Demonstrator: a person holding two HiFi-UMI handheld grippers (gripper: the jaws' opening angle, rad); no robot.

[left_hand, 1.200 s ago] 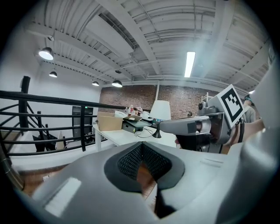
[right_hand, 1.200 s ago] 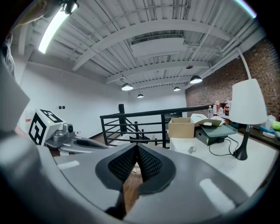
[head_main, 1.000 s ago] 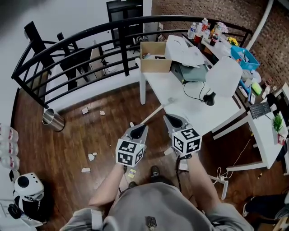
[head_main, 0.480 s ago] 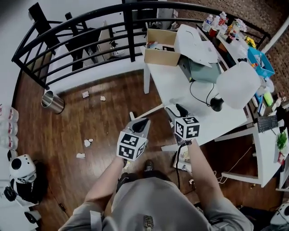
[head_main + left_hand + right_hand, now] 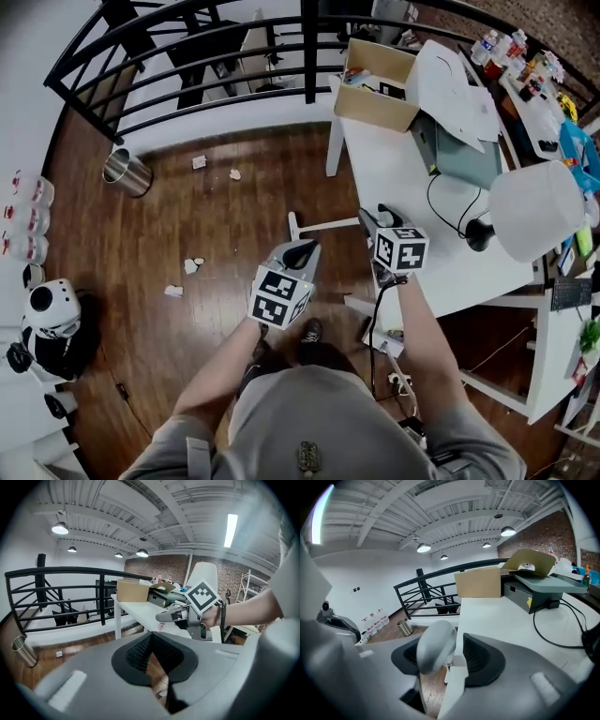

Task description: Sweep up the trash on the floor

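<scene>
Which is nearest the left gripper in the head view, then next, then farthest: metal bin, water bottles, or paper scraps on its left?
From the left gripper:
1. Paper scraps, on the floor to its left.
2. Metal bin, by the railing.
3. Water bottles, at the far left.

Floor (image 5: pixel 141 281): dk brown wood, plank grain. Trash scraps (image 5: pixel 194 265): white/pale. Counter (image 5: pixel 394 173): plain white. Box (image 5: pixel 375 89): tan cardbd. Railing (image 5: pixel 307 52): black. Bin (image 5: pixel 128 172): shiny silver. Lamp shade (image 5: pixel 536 211): white. Wall (image 5: pixel 157 569): red-brown brick. Left gripper (image 5: pixel 302 249): grey body, cube w/ blk-&-white square markers.
</scene>
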